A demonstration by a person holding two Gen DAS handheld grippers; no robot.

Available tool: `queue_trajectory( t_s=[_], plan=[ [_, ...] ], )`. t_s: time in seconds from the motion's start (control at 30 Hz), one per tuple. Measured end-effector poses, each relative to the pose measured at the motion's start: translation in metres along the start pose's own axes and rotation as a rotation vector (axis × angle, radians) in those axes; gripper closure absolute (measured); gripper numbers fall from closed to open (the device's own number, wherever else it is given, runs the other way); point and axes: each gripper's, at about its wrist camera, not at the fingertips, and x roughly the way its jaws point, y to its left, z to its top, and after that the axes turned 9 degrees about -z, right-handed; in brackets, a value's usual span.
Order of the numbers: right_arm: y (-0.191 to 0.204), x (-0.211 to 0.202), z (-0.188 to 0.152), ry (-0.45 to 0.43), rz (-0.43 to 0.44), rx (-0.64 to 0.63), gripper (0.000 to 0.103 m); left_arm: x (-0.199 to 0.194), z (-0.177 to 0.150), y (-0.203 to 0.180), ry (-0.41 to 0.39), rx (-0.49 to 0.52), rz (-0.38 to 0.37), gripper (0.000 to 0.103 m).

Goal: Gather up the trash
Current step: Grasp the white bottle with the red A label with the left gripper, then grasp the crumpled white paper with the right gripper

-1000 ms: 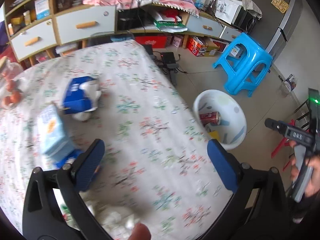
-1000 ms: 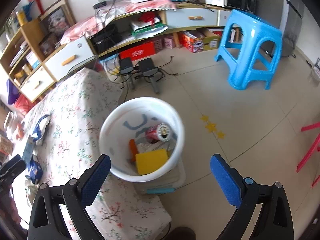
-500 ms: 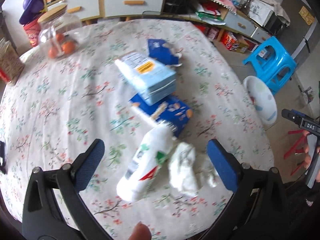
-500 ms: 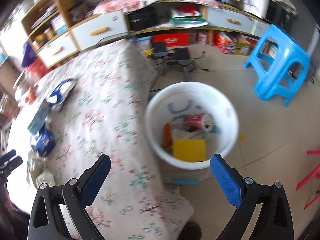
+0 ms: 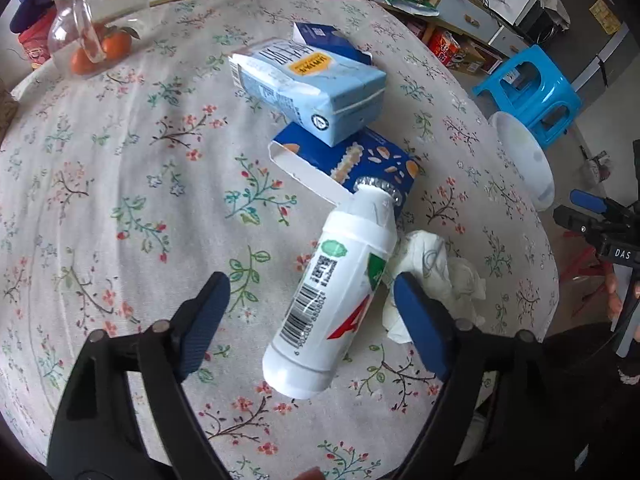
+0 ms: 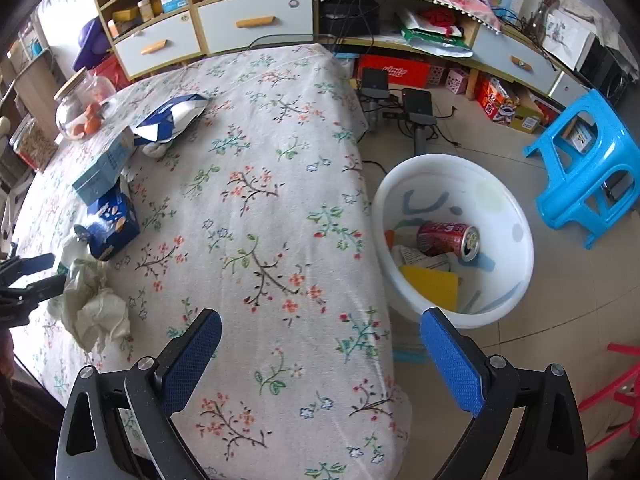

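Surface: round table with floral cloth [image 5: 120, 184], shelves and drawers behind, tiled floor to one side.
Trash on table: white bottle [image 5: 332, 304] on its side, crumpled tissue [image 5: 436, 280] touching it, open blue snack box [image 5: 348, 164] at its cap end, light blue carton [image 5: 308, 88] resting on that box, torn blue-white bag [image 6: 172, 116] farther back.
Bin: white basin [image 6: 516, 236] on floor just beside table edge; inside a red soda can [image 6: 448, 238], yellow flat piece [image 6: 432, 284], paper scraps, an orange bit.
Jar: glass jar [image 5: 96, 28] with wooden lid near far table edge, oranges inside.
Left gripper [image 5: 308, 312]: jaws closing, bottle lies between them, pads not pressing it yet.
Right gripper [image 6: 320, 344]: jaws spread wide, nothing held, over table edge next to basin.
Other: blue stool [image 6: 588, 168] beyond basin.
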Motion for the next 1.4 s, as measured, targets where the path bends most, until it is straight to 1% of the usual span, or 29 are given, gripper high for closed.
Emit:
queue_trajectory(
  t_s=[0.03,0.07,0.13,0.17,0.2,0.27,0.4,0.5,0.7,0.8,0.97,1.17,1.4],
  plan=[
    [0.002,-0.001,0.000,-0.002,0.005,-0.004,0.002,0.003,0.001,0.001,0.007,0.001,-0.013,0.023],
    [0.005,-0.003,0.001,-0.006,0.010,-0.010,0.002,0.006,0.002,0.001,0.012,0.004,-0.021,0.025],
    [0.013,-0.006,0.000,-0.017,0.021,-0.021,0.002,0.009,0.001,0.000,0.019,0.010,-0.032,0.040],
    [0.017,-0.008,0.000,-0.026,0.028,-0.025,0.002,0.010,0.000,-0.001,0.027,0.008,-0.042,0.053],
    [0.020,-0.010,0.000,-0.032,0.032,-0.026,0.002,0.010,-0.001,-0.001,0.027,0.000,-0.047,0.057],
    [0.030,-0.013,0.000,-0.046,0.046,-0.032,0.002,0.003,-0.005,0.001,0.012,-0.027,-0.048,0.059],
    [0.051,-0.018,-0.001,-0.063,0.069,-0.057,0.002,-0.015,-0.019,0.012,-0.023,-0.089,-0.029,0.061],
    [0.070,-0.020,-0.002,-0.072,0.093,-0.081,0.002,-0.031,-0.033,0.026,-0.058,-0.144,0.008,0.061],
    [0.116,-0.026,-0.009,-0.077,0.178,-0.141,0.002,-0.055,-0.055,0.047,-0.124,-0.213,0.036,0.061],
    [0.140,-0.025,-0.013,-0.067,0.208,-0.180,0.002,-0.058,-0.062,0.053,-0.136,-0.231,0.050,0.061],
    [0.172,-0.014,-0.017,-0.025,0.218,-0.228,0.002,-0.062,-0.071,0.064,-0.141,-0.266,0.055,0.061],
    [0.188,0.004,-0.016,0.008,0.208,-0.206,0.002,-0.069,-0.076,0.070,-0.150,-0.279,0.052,0.061],
    [0.187,0.019,-0.013,0.039,0.212,-0.160,0.003,-0.069,-0.075,0.068,-0.151,-0.271,0.043,0.061]
  ],
)
